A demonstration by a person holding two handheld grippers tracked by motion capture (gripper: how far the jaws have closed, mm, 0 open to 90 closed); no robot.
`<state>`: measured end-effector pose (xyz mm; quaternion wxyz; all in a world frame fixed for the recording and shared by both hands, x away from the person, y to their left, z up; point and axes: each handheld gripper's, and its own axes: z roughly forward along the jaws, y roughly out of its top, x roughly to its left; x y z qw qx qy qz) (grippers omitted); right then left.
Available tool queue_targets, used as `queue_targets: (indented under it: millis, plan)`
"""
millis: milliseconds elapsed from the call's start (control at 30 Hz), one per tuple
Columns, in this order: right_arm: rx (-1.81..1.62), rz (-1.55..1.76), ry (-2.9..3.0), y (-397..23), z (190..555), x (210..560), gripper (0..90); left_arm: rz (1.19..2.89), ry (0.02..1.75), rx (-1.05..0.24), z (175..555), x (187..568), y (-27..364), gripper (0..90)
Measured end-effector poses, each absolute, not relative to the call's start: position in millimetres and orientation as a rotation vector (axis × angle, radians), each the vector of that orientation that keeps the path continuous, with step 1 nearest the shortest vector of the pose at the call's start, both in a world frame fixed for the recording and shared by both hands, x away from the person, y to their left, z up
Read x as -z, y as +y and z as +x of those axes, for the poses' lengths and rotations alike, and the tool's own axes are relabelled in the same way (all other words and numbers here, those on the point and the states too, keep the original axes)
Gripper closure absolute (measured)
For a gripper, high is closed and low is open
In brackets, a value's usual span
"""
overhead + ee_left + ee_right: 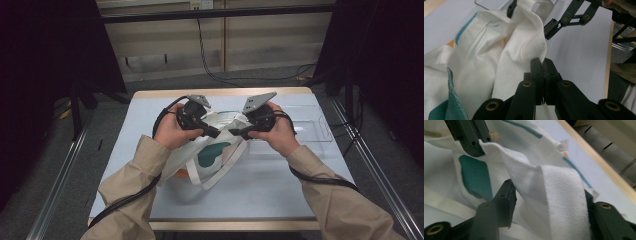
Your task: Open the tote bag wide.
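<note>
A white cloth tote bag [216, 156] with teal shapes and long straps lies in the middle of the table. My left gripper [218, 134] is shut on the bag's top rim, and the left gripper view shows its jaws [543, 61] pinching the white hem. Facing it from the right, my right gripper [231, 133] stands open. The bag's rim and a folded white strap [564, 202] lie between its jaws [547, 195], and the strap hides the right jaw's pad. Both grippers hold close together at the bag's mouth.
A clear plastic tray [312, 131] sits on the pale blue table top [280, 195] right of the bag. The table has a wooden edge [220, 92] at the back. Cables trail from both grippers, and dark curtains flank the table.
</note>
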<state>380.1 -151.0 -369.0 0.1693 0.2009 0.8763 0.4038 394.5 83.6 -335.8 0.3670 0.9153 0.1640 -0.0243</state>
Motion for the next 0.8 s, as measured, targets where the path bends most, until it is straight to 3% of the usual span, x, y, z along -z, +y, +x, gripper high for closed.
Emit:
queue_targets:
  millis: [100,200,367,533,600,700,800]
  plan:
    - [-1.136,0.569,2.513,-149.8,379.7,369.0,59.4,2.333,0.431,0.081,395.6,338.7,86.8,88.7]
    - [-1.132,0.558,2.518,-149.9,379.6,369.5,61.9,2.306,0.452,0.09,396.7,339.4,89.0,82.5]
    - [-1.175,0.565,2.51,-154.5,374.3,374.5,62.7,2.288,0.525,-0.062,398.0,328.0,107.9,43.6]
    - [-1.191,0.563,2.488,-155.8,370.1,376.8,62.5,2.351,0.63,-0.161,399.6,326.6,125.7,33.8]
    - [-1.199,0.568,2.48,-156.2,369.4,378.2,62.5,2.368,0.682,-0.217,399.0,330.7,130.4,24.9]
    - [-1.214,0.57,2.467,-156.4,367.8,379.3,62.4,2.394,0.737,-0.236,400.1,338.0,137.3,25.3]
    - [-1.216,0.568,2.46,-156.0,365.8,379.5,62.3,2.428,0.727,-0.211,403.6,344.5,141.1,39.1]
